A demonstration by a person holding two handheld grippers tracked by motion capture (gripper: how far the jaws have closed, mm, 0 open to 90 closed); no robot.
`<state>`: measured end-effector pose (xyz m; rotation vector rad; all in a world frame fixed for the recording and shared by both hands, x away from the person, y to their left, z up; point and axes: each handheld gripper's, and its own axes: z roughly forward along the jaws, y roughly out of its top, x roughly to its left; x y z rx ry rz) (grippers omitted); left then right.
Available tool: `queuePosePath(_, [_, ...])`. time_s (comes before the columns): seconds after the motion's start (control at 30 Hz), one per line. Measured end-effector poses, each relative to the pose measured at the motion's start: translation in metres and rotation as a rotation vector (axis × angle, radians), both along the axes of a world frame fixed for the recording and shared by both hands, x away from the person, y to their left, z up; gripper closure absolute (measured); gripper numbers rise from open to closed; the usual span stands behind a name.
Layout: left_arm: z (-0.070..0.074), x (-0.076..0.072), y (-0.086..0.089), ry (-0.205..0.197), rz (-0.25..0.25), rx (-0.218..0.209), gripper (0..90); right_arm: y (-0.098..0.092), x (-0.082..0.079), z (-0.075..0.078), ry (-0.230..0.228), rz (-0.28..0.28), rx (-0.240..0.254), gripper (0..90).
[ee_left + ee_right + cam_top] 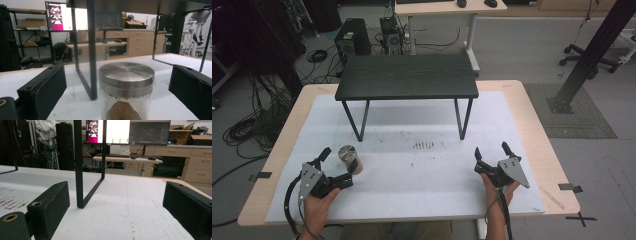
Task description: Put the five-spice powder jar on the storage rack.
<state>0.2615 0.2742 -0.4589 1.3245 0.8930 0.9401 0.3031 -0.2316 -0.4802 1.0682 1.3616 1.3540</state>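
- Jar (347,155) with a steel lid and brown powder inside stands upright on the white mat (412,200), at the near left of the table, in front of the left leg of the small black bench (407,76).
- In the left gripper view we see the jar (126,90) squarely between the two black jaws, with a gap on each side; neither pad touches the glass. We judge this a lined-up approach, the jaws set to close on the body below the lid.
- Our left gripper (336,165) is spread wide around the jar and has hold of nothing; it lies low and level, which suits a side grasp on a thing that must stay upright.
- Our right gripper (492,156) rests at the near right of the mat, well apart from the jar, jaws wide and empty. In its own view only bare mat and a bench leg (79,170) lie ahead; we take it as parked out of the way.
- Brown specks (424,146) dot the mat near mid-table, perhaps spilt powder; a reason to keep the jar level.
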Motion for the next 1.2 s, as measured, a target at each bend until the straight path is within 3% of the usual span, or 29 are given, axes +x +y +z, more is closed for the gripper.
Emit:
queuePosePath(0.3, [-0.010, 0.004, -0.011, 0.013, 0.012, -0.002, 1.7, 0.000, 0.000, 0.000, -0.003, 0.003, 0.001, 7.3])
queuePosePath(0.57, [-0.015, 0.006, -0.017, 0.015, 0.057, 0.007, 2.3, 0.000, 0.000, 0.000, -0.003, 0.006, 0.001, 7.3])
queuePosePath(0.93, [-0.021, 0.010, -0.019, 0.025, 0.057, -0.015, 2.4, 0.000, 0.000, 0.000, -0.003, 0.006, 0.000, 7.3])
queuePosePath(1.2, [-0.021, 0.010, -0.021, 0.032, 0.059, 0.005, 1.9, 0.000, 0.000, 0.000, -0.005, 0.005, -0.001, 7.3])
